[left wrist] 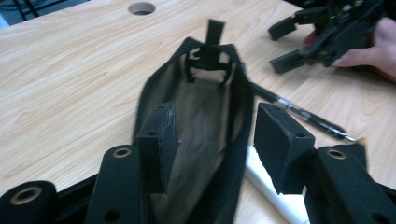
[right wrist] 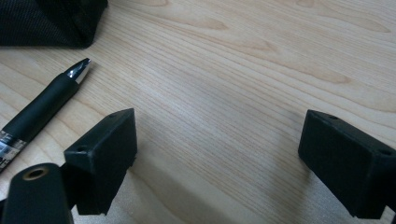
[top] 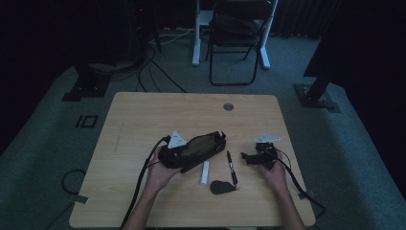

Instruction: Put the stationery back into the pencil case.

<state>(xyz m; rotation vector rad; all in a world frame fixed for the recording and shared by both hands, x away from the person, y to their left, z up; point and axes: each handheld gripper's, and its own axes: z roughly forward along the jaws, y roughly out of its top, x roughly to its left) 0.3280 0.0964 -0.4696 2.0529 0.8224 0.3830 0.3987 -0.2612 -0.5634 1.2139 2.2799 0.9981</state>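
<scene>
While your left gripper (left wrist: 210, 140) straddles one side of the black pouch (top: 203, 147), its jaws stand apart and the pads do not press the fabric. The pouch lies open near the tabletop's middle, toward your edge. Your right gripper (right wrist: 219, 158) rests released over bare wood beside the black pen (top: 231, 166).
</scene>
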